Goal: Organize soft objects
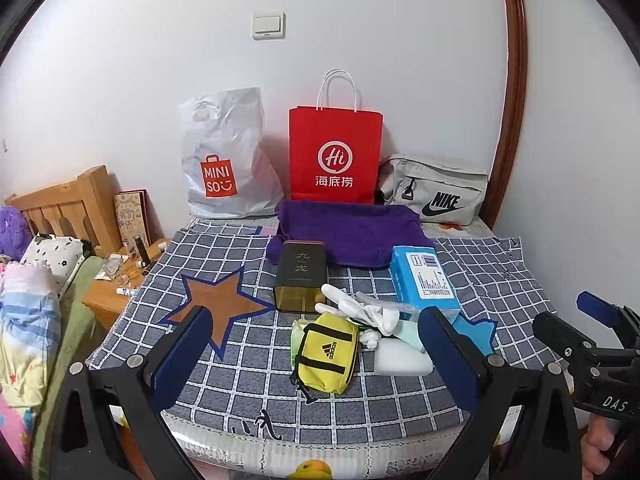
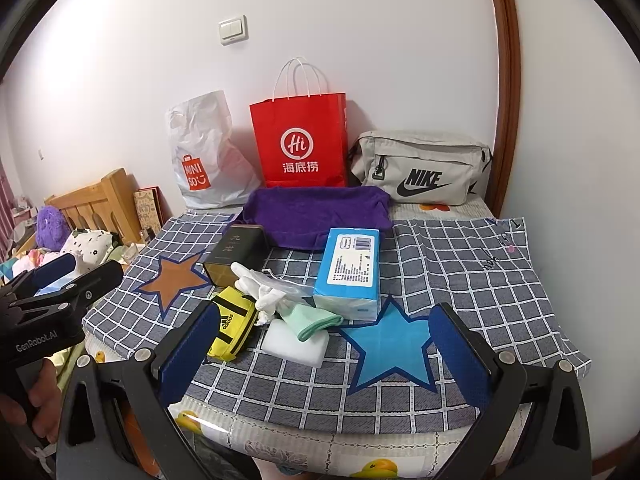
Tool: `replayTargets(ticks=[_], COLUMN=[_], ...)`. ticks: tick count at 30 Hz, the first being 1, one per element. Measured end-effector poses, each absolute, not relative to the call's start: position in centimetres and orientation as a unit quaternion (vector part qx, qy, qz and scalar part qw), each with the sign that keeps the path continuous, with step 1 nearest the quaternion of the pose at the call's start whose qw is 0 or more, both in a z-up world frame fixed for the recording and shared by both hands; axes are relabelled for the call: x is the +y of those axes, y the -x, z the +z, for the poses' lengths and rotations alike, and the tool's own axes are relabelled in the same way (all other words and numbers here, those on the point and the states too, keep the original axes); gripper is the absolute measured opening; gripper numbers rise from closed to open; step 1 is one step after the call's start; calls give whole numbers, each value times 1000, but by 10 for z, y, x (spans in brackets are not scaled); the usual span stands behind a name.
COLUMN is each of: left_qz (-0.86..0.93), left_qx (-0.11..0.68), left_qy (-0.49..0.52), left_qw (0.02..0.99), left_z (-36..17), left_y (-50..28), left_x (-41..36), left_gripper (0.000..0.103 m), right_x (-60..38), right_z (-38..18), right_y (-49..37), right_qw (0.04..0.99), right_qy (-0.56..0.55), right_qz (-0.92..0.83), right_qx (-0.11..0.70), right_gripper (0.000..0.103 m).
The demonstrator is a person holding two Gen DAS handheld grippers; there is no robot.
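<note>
A pile lies mid-cloth: a yellow Adidas pouch (image 1: 326,354) (image 2: 234,326), white gloves (image 1: 360,308) (image 2: 260,288), a green cloth (image 1: 408,332) (image 2: 316,318) and a white foam block (image 1: 402,358) (image 2: 294,342). Behind them are a blue tissue pack (image 1: 424,278) (image 2: 350,276), a dark tin (image 1: 300,276) (image 2: 236,256) and a purple towel (image 1: 348,232) (image 2: 316,212). My left gripper (image 1: 316,316) (image 2: 72,276) hovers open and empty at the near edge, facing the pouch. Facing the blue star, my right gripper (image 2: 326,310) (image 1: 576,316) is also open and empty.
A checked cloth (image 1: 248,372) with a brown star (image 1: 218,304) and a blue star (image 2: 390,354) covers the table. At the wall stand a white Miniso bag (image 1: 224,160), a red paper bag (image 1: 334,152) and a grey Nike bag (image 1: 436,192). A bed and nightstand lie left.
</note>
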State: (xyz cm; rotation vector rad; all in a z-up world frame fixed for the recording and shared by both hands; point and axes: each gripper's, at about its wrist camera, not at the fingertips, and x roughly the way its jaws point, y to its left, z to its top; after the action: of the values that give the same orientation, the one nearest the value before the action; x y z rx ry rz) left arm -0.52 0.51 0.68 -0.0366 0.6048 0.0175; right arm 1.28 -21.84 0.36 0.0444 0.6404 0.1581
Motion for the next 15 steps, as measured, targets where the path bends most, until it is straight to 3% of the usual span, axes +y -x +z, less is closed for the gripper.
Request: replayTargets(ticks=[15], left_qz=[7], left_qx=[294], left_qy=[19], left_qw=[956], left_z=[9], left_y=[8], left_x=[7], left_gripper=[103], right_x=[-217], right_z=[7], right_y=[-12], right_qw=[947], right_qy=[-22], right_qz=[79], right_qx=[311], right_gripper=[102])
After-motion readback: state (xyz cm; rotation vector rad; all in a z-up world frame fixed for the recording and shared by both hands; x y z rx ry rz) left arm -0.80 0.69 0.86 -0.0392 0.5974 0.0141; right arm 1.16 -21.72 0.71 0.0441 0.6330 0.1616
